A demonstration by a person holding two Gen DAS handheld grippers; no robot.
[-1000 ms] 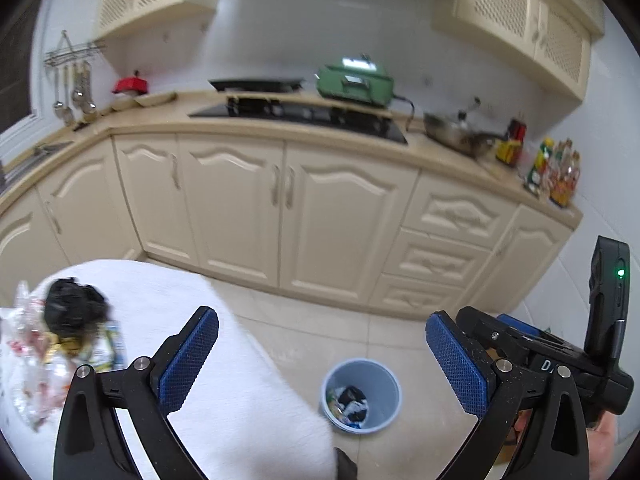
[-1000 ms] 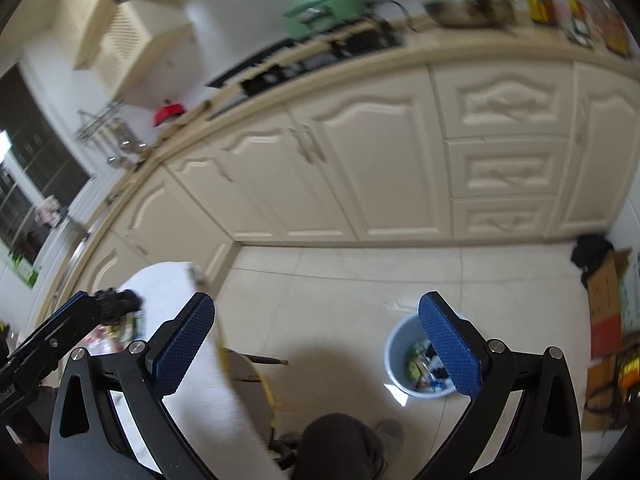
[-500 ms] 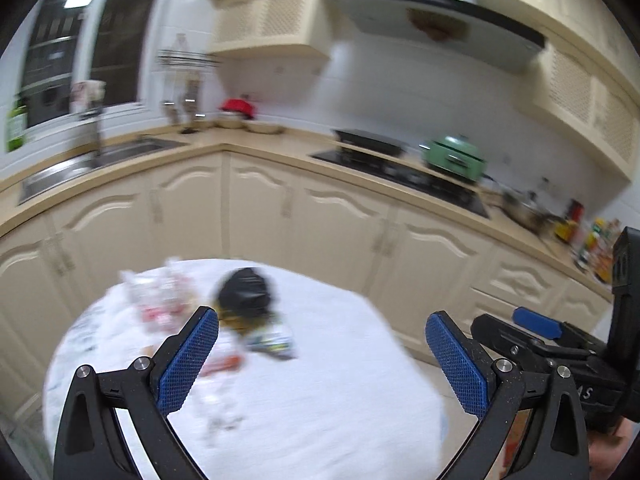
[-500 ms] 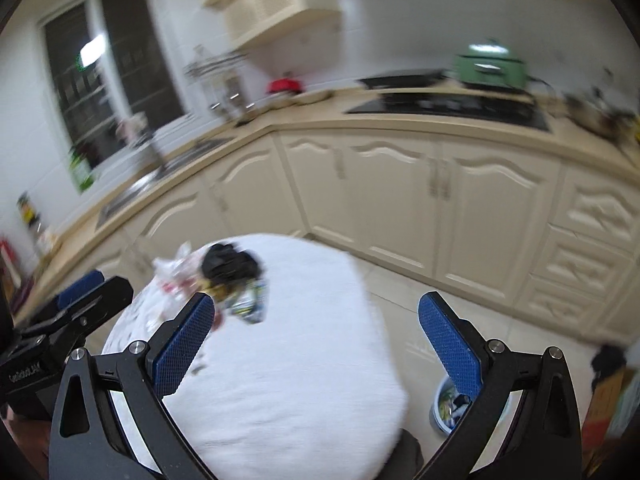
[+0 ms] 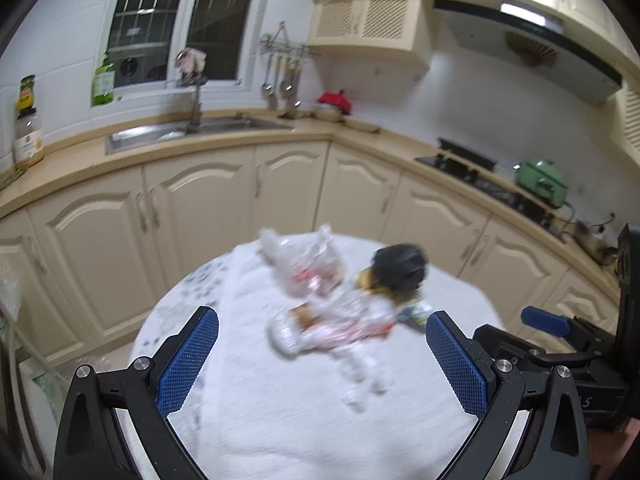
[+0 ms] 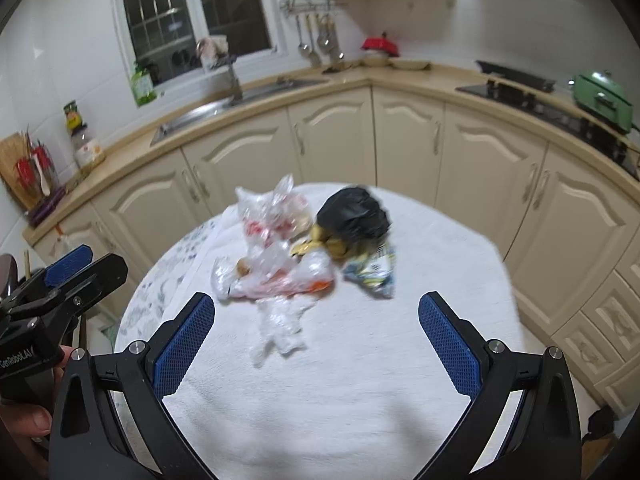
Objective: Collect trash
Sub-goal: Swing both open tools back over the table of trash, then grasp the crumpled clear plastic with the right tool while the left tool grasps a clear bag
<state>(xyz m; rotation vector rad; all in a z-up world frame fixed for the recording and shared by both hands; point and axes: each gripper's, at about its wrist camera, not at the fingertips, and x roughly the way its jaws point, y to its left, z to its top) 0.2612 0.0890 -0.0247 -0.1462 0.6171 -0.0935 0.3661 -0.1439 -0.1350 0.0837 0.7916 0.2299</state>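
Lying heaped on round white table, clear plastic wrappers stretched toward camera, both tongs released, empty.

My left hand-held gripper and my right hand-held gripper hang side by side over the near part of the round table. A pile of trash lies on the far half of the table. In the pile, the plastic bags are on the left, the dark bag is on the right, and the snack wrapper lies just in front of the dark bag. Behind the table runs the counter, with the sink at the back left and the stove at the back right.
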